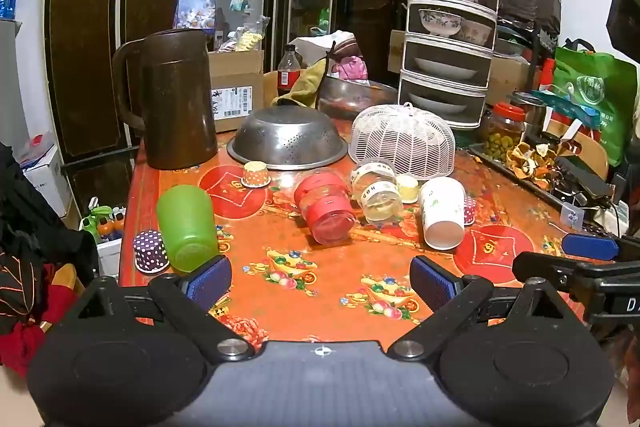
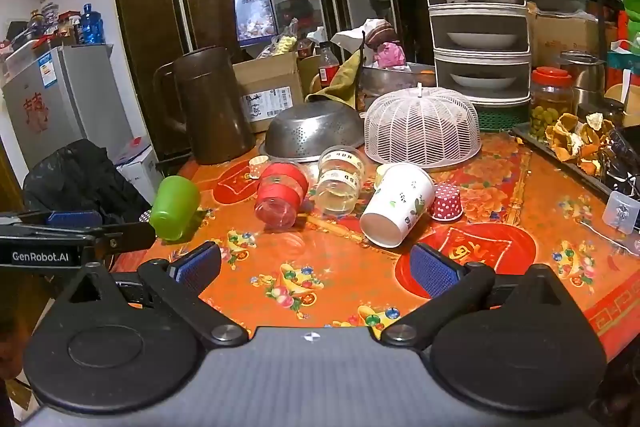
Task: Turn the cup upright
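Note:
Several cups lie on their sides on the red patterned table (image 1: 320,291): a green plastic cup (image 1: 186,227) (image 2: 174,207), a clear cup with red bands (image 1: 326,203) (image 2: 280,197), a clear cup with white bands (image 1: 378,193) (image 2: 340,183) and a white paper cup (image 1: 442,213) (image 2: 396,205). Small paper baking cups sit among them, a purple dotted one (image 1: 150,251) and a red dotted one (image 2: 446,203). My left gripper (image 1: 320,283) is open and empty, in front of the cups. My right gripper (image 2: 316,267) is open and empty, also short of them.
Behind the cups stand a brown jug (image 1: 176,103), an upturned steel colander (image 1: 288,139) and a white mesh food cover (image 1: 402,141). A tiered dish rack (image 1: 448,23), a jar (image 1: 504,131) and dried peels (image 1: 528,159) are at the right.

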Motion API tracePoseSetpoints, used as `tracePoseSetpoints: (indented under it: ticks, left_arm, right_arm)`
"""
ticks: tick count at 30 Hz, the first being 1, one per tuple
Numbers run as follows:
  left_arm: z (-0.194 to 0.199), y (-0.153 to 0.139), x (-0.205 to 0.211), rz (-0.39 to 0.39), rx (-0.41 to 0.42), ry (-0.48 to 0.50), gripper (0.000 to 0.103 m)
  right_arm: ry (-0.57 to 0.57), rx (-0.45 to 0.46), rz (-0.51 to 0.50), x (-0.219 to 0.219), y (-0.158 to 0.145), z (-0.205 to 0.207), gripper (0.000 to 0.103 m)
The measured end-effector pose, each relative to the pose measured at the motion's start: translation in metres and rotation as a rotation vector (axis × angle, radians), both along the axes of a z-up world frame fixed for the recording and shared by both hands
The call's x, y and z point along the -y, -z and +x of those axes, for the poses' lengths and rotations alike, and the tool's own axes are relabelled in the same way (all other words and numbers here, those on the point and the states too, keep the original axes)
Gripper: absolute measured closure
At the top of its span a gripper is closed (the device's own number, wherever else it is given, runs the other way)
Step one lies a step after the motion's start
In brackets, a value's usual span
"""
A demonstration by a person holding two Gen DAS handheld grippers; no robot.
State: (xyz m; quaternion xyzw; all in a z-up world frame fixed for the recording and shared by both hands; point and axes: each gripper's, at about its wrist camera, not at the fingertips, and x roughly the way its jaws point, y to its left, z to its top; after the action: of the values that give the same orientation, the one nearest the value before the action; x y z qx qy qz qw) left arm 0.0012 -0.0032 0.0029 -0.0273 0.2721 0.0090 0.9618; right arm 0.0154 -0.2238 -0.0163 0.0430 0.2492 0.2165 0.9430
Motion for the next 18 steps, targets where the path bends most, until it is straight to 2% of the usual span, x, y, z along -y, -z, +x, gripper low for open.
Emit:
tracePoseSetpoints:
  ticks: [18]
  left_arm:
    - [-0.0034,-0.0001,0.0011,0.004,0.0,-0.017,0.006]
  right_arm:
    - [-0.014,-0.01,0.019,0.0007,-0.0021,-0.0031,0.001]
